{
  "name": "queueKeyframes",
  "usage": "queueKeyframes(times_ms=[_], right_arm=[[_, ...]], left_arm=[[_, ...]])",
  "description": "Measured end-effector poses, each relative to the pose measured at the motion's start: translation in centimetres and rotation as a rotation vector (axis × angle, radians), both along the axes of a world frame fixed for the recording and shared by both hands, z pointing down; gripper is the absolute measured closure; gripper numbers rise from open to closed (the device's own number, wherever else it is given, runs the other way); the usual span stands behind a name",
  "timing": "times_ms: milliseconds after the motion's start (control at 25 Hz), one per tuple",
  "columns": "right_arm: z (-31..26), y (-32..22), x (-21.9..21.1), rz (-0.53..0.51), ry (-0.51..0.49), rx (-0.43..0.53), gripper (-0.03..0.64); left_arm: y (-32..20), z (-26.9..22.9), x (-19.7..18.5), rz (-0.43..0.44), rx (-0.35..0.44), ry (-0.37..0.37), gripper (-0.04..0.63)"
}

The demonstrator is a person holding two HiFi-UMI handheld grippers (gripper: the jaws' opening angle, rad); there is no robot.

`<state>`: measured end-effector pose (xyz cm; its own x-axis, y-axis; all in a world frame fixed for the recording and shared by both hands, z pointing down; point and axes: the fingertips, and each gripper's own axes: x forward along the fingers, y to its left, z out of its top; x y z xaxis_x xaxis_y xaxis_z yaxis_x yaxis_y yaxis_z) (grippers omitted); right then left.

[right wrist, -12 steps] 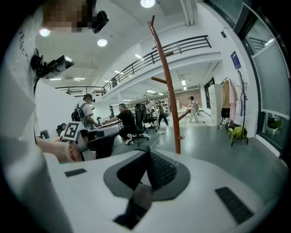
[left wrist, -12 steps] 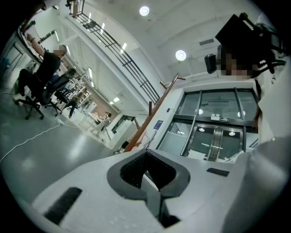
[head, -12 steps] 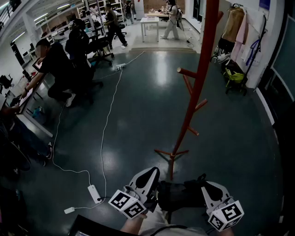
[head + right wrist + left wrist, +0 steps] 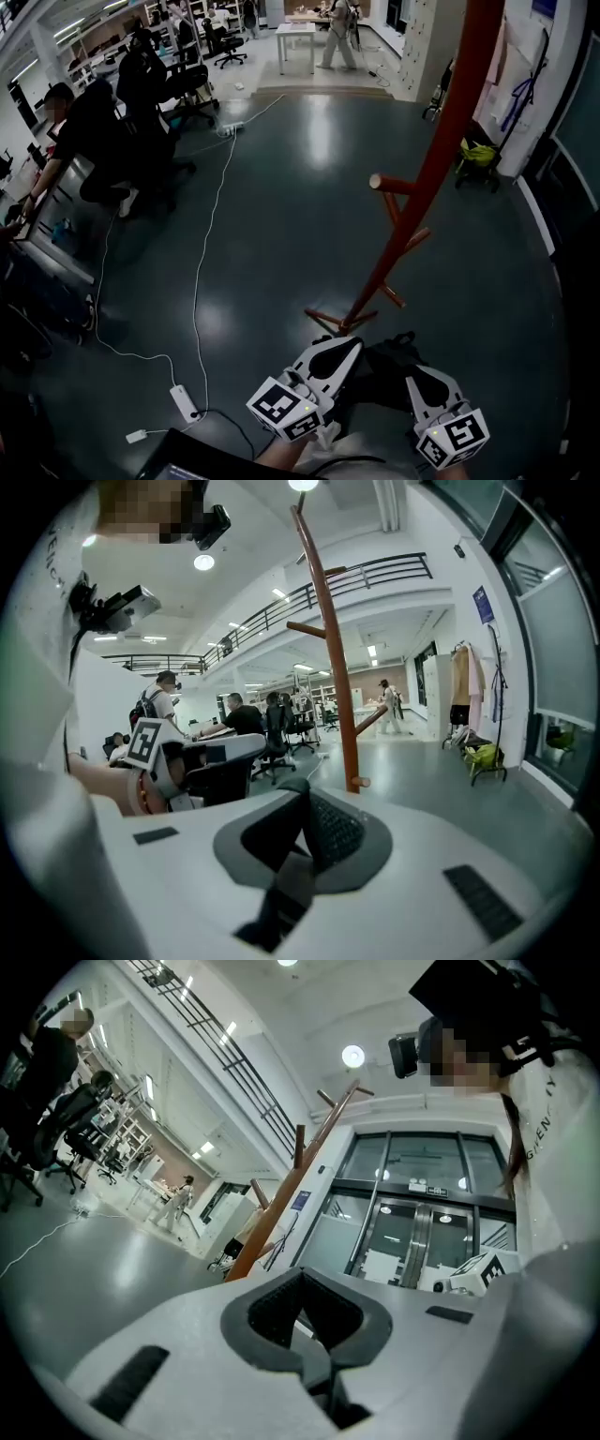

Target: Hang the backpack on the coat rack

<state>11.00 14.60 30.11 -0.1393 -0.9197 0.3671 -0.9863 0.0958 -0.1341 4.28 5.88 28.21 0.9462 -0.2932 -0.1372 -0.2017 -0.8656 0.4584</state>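
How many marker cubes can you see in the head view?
2. One cube rides the left gripper at bottom centre; the other rides the right gripper at bottom right. Neither is hidden.

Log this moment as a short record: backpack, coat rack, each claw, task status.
backpack: dark, carried between the two claws, just short of the rack's base
coat rack: red-orange, standing on the grey floor; the pegs in view are bare
left claw: shut, dark backpack fabric pinched between its pads
right claw: shut on a dark strip of the backpack
status: backpack not yet hung
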Motion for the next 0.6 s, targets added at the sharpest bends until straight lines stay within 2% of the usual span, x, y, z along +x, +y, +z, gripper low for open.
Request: queueKeyframes(times_ms=[320,600], right_arm=[[-0.4,-6.7,2.6,0.037,0.011,0.028,0.583],[1.5,-9.6,6.9,0.065,-0.025,0.007,0.583]], left_arm=[[-2.5,-0.8,3.5,-0.027,0.045,-0.004,0.586],[-3.2,0.7,7.5,-0.076,0.052,0.003,0.586]])
